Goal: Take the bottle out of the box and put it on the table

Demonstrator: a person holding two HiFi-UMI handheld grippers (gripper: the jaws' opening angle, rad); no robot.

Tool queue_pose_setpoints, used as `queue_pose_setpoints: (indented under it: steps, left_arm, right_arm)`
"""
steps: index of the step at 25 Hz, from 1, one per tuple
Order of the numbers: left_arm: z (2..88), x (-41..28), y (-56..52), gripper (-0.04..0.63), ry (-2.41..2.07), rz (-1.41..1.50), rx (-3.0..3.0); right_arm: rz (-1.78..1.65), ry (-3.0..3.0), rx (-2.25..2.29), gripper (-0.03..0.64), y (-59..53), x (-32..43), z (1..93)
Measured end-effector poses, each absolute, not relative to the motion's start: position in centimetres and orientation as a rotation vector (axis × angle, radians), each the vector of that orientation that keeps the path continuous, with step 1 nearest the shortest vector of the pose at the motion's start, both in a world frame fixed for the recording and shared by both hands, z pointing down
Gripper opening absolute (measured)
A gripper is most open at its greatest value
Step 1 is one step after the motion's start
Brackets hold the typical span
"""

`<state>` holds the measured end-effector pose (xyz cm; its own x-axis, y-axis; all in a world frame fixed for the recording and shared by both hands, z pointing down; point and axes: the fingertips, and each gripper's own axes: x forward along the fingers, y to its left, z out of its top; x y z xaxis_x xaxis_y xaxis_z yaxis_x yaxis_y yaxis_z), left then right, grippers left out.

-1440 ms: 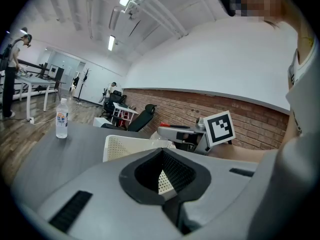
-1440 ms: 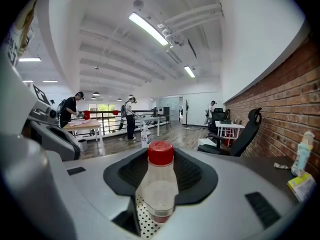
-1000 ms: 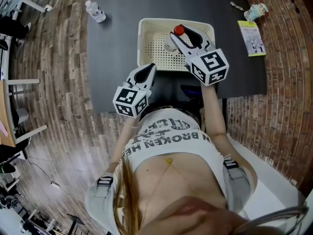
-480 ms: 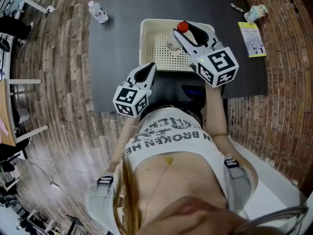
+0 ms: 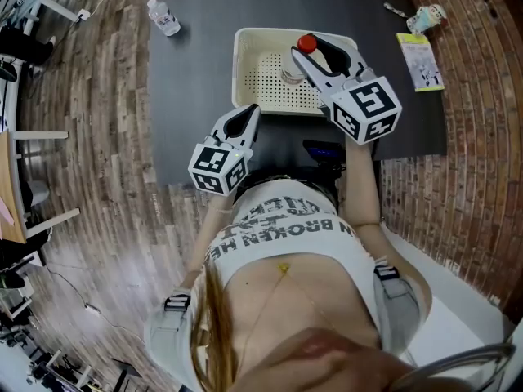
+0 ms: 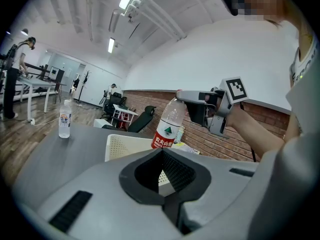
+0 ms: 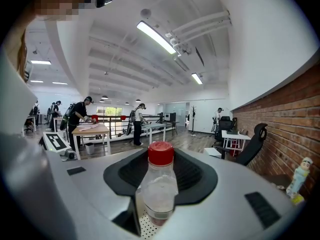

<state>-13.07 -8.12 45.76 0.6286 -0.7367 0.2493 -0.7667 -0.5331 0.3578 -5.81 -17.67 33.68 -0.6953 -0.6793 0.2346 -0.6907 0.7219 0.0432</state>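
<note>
We hold the bottle [image 7: 159,184] upright over the box [image 5: 243,72].
Our right gripper [image 5: 309,51] is clamped on its neck, just under the red cap, with the body hanging below the jaws above the box's perforated floor. Our left gripper [image 5: 252,111] is closed on nothing, beside the box's near rim.

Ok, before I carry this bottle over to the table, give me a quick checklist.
1. Right gripper shut on the bottle below its red cap: ok.
2. Bottle base above the rim of the box: cannot tell.
3. Bare table left of the box for landing: ok.
4. Left gripper shut, empty, short of the box: ok.
5. Second bottle at the far corner, away from that spot: ok.
</note>
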Motion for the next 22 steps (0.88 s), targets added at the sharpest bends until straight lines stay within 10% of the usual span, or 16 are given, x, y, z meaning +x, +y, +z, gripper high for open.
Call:
queue_pose_setpoints:
  steps: [22]
  left_arm:
    - [46.2, -10.5, -8.8, 0.005, -1.185, 0.136, 2.386]
  right_arm:
    - [0.134, -2.669, 1.246, 0.152, -18.2, 1.6, 33.3]
